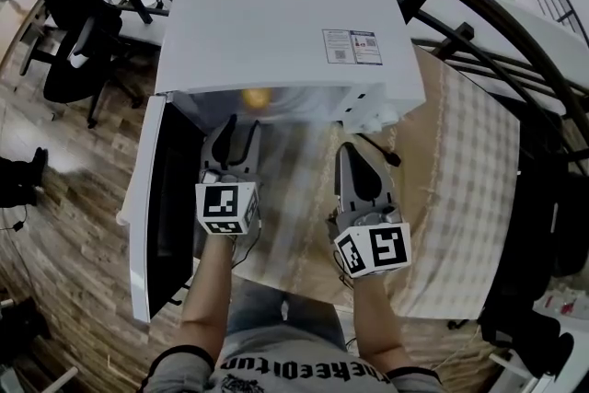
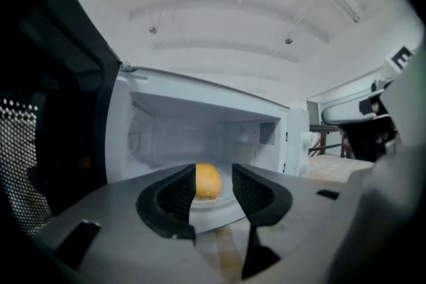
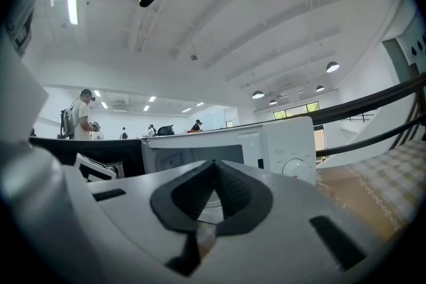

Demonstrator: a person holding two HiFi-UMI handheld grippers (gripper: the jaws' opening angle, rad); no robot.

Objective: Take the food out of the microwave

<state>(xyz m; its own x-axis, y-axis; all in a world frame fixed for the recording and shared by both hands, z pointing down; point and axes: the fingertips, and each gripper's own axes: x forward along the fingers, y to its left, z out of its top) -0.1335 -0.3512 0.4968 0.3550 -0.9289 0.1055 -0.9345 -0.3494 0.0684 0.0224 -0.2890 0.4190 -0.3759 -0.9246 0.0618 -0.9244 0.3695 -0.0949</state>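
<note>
A white microwave (image 1: 285,23) stands on the table with its door (image 1: 152,207) swung open to the left. Inside it, a round orange piece of food (image 2: 208,181) rests on a white plate (image 2: 214,204); from above the food (image 1: 256,97) shows just under the oven's top edge. My left gripper (image 1: 241,132) points into the opening, its jaws open with nothing between the pads, the food well beyond them. In its own view the left gripper (image 2: 213,188) frames the food. My right gripper (image 1: 354,163) is shut and empty in front of the control panel (image 3: 293,149).
A pale checked cloth (image 1: 469,161) covers the table to the right of the microwave. A black curved railing (image 1: 479,5) runs behind it. An office chair (image 1: 74,51) stands on the wooden floor at the left. People stand far off in the right gripper view.
</note>
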